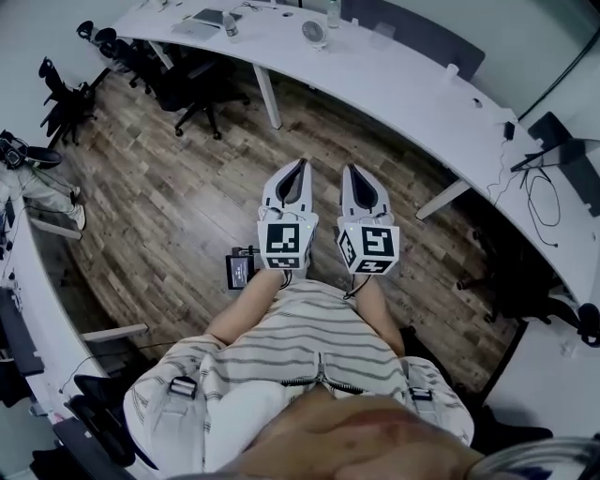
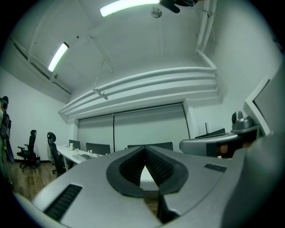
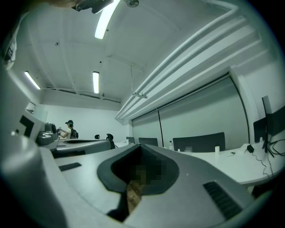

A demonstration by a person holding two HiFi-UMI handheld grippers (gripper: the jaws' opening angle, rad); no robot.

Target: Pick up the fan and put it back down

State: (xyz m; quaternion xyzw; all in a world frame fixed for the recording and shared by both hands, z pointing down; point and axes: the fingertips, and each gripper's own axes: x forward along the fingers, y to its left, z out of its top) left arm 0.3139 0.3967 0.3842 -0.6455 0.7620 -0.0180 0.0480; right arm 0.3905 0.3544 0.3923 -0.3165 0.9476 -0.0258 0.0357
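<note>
Office chairs (image 1: pixel 187 84), black and at least four in number, crowd the upper left of the head view. They stand along the near side of one long white bench (image 1: pixel 403 84) that curves away to the right. On the left part of that bench lie a flat grey laptop (image 1: pixel 199 26) and the first of two clear bottles (image 1: pixel 230 26).

Lower down, over the wooden floor (image 1: pixel 178 206), the left hand-held gripper (image 1: pixel 302 164) is held level. Its jaws are closed tip to tip with nothing between them.

Just right of its tips, but far off on the bench, stands the fan (image 1: pixel 314 33), the only one in sight. It is small, round and pale, with a circular grille face and a darker centre, upright and well apart from both hand-held grippers. The second bottle (image 1: pixel 333 14) stands near it, to its right.

The right hand-held gripper (image 1: pixel 349 171) is held level beside the left one, also over the floor. Its jaws are likewise closed and empty. Farther right, dark cables (image 1: pixel 539 202) trail over the bench.
</note>
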